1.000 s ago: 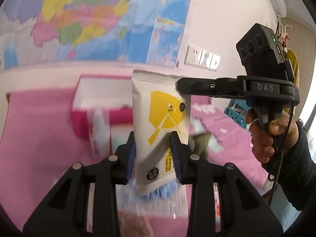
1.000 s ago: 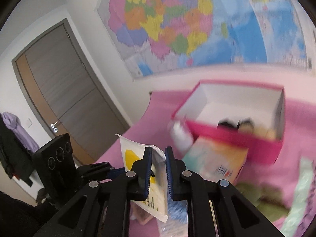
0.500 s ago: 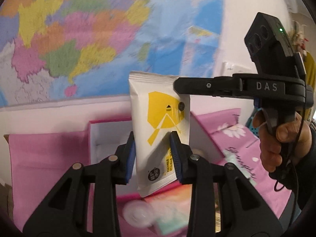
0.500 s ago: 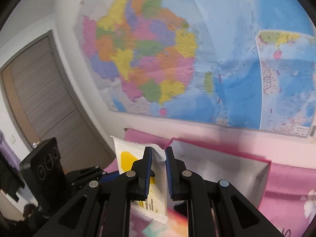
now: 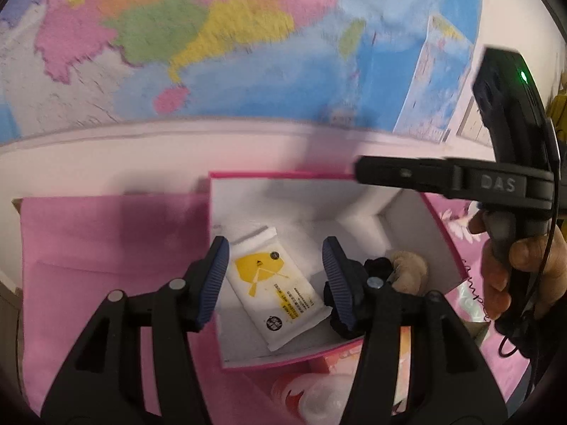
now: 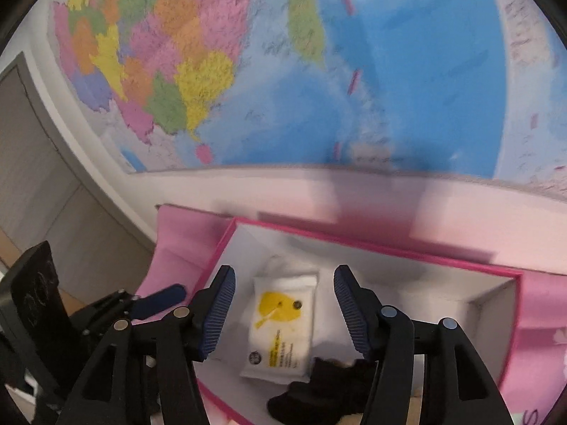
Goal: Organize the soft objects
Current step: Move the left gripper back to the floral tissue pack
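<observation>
Both claws apart: left claw (image 5: 273,279), right claw (image 6: 283,310); white pouch (image 5: 274,285) flat in box (image 5: 280,175), looks light, limp, slippery; grip by edge seam

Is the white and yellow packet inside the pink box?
Inside. The packet lies flat on the pink box's white floor, both grippers' jaws open above it.

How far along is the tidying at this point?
Done: the white-and-yellow packet lies flat in the pink box, beside a black fabric item and a beige one. In hand: nothing; left gripper and right gripper are open. Left: a bottle outside the box.
</observation>
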{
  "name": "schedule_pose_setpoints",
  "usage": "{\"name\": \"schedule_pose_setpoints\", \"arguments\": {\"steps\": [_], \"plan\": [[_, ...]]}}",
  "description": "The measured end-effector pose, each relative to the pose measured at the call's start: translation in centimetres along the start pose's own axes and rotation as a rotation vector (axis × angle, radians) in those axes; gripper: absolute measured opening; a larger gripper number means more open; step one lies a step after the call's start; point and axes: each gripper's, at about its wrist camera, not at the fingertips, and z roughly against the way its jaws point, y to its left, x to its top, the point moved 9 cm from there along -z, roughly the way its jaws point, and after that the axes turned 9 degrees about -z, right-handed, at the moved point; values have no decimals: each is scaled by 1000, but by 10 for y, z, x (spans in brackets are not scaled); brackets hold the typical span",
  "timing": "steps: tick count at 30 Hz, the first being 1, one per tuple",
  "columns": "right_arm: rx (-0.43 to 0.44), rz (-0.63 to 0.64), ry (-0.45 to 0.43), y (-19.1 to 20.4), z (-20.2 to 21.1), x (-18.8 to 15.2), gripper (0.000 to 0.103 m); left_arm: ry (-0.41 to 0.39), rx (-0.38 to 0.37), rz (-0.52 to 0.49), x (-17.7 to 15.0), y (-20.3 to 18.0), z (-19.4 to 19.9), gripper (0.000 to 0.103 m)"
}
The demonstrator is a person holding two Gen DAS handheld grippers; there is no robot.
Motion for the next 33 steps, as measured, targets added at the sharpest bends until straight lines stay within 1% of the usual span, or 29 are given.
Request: {"name": "schedule_pose_setpoints", "arguments": {"steps": [2, 3, 4, 5, 7, 8, 9, 11, 12, 14, 17, 18, 19, 21, 22, 23, 25, 27, 30, 33], "plan": [[5, 7, -23, 1, 17, 0, 60, -37, 1, 0, 5, 0, 24, 68], [1, 23, -39, 3, 29, -1, 62, -62, -2, 3, 7, 0, 37, 80], [9, 38, -61, 5, 46, -4, 67, -89, 7, 2, 5, 0, 55, 90], [26, 51, -80, 8, 64, -9, 70, -117, 14, -7, 2, -2, 74, 93], [64, 71, -118, 19, 96, -22, 79, -172, 7, -17, -4, -7, 107, 101], [85, 83, -131, 23, 112, -31, 80, -195, 3, -19, -11, -9, 124, 102], [109, 98, -146, 27, 134, -48, 82, -218, -8, -15, -24, -14, 143, 103], [136, 108, -149, 32, 156, -74, 84, -216, -8, -22, -46, -21, 162, 103], [145, 122, -139, 34, 167, -97, 84, -219, -20, -35, -62, -29, 173, 103], [151, 130, -112, 37, 173, -126, 84, -200, -12, -35, -90, -43, 183, 103], [130, 120, -76, 29, 179, -178, 84, -167, -61, -17, -130, -68, 189, 103], [128, 109, -58, 25, 178, -194, 84, -138, -72, -13, -149, -79, 188, 103], [120, 97, -42, 20, 179, -212, 84, -123, -77, -16, -160, -86, 187, 103], [90, 75, -38, 8, 183, -239, 84, -95, -91, -14, -185, -103, 184, 103], [78, 66, -31, 3, 185, -251, 84, -72, -123, 2, -197, -113, 180, 103], [69, 48, -30, -3, 187, -263, 84, -54, -139, 3, -205, -120, 177, 103], [47, 35, -19, -12, 189, -281, 84, -21, -138, 4, -218, -132, 169, 103], [-1, 31, -11, -20, 189, -296, 84, -6, -177, 16, -223, -148, 165, 103], [-13, 16, 8, -27, 189, -317, 84, -1, -201, -20, -227, -171, 164, 103], [-28, 31, 28, -27, 188, -334, 84, 20, -221, -62, -232, -191, 158, 103]]}}
